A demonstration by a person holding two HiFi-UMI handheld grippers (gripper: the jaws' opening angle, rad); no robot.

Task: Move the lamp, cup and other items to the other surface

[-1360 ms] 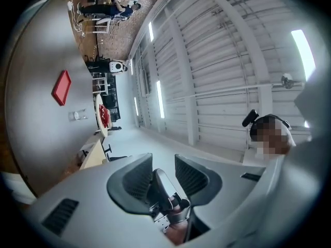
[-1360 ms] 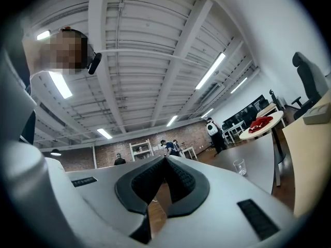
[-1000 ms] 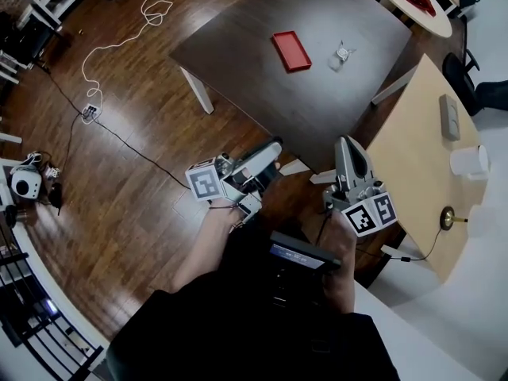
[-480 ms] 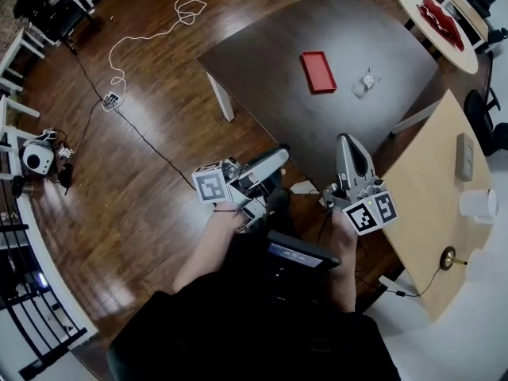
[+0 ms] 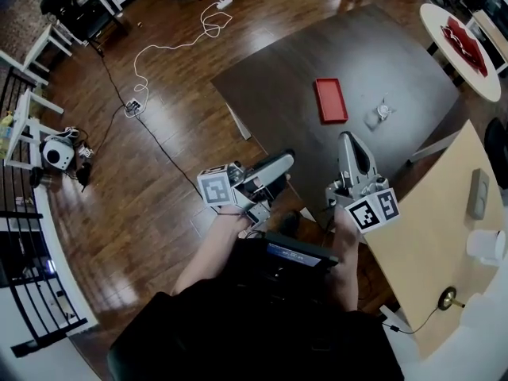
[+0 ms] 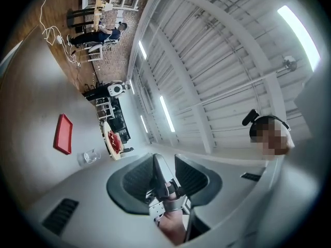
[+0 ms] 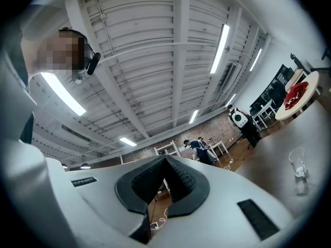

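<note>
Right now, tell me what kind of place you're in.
Probably an open-plan lab or studio in a converted industrial hall: a white ribbed ceiling with strip lights, a brick wall, and several work tables on a wooden floor with a white cable trailing across it.

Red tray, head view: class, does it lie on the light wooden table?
No, the red tray lies on the dark table, near a clear glass cup.

Two claws (image 5: 284, 160) (image 5: 350, 138), three tables (image 5: 381, 46) (image 5: 425, 244) (image 5: 438, 24), one red tray (image 5: 330, 100), one glass cup (image 5: 380, 113), one white cup (image 5: 486, 244)
</note>
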